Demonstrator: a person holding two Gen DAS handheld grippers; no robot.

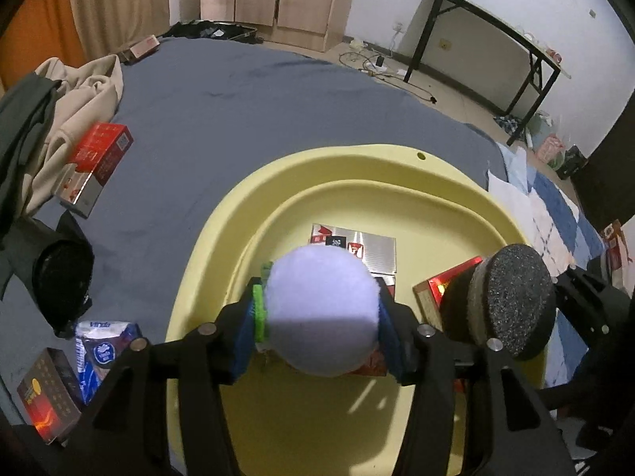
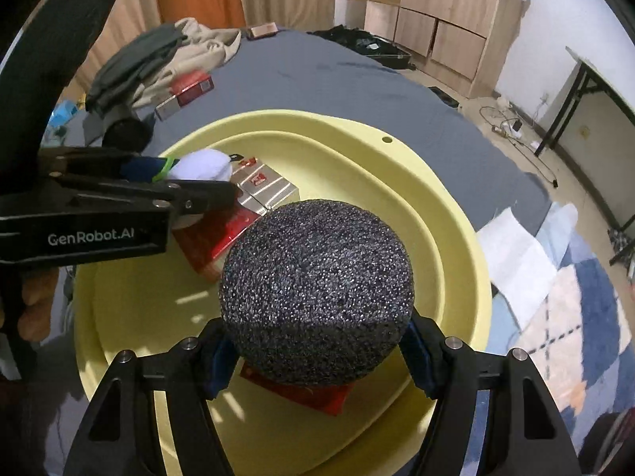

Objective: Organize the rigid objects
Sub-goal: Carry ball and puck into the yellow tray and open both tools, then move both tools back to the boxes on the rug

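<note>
A yellow basin (image 1: pixel 357 166) (image 2: pixel 317 119) sits on a grey-blue bed sheet. Inside it lie a silver and red box (image 1: pixel 369 248) (image 2: pixel 266 190) and red boxes (image 1: pixel 436 289) (image 2: pixel 222 238). My left gripper (image 1: pixel 317 329) (image 2: pixel 186 178) hangs over the basin, shut on a round white sponge (image 1: pixel 321 301) (image 2: pixel 202 164) with a green layer on one side. My right gripper (image 2: pixel 317 357) is beside it over the basin's right half, shut on a round black sponge (image 2: pixel 317 289) (image 1: pixel 512 297). Another red box (image 2: pixel 309 396) shows partly under the black sponge.
On the sheet left of the basin lie a red box (image 1: pixel 99 158), a black round object (image 1: pixel 59 277), a tissue pack (image 1: pixel 103 353) and a dark box (image 1: pixel 47 392). Clothes (image 1: pixel 71 91) are heaped at the far left. A checked blanket (image 2: pixel 575 317) lies right; a folding table (image 1: pixel 496 39) stands beyond.
</note>
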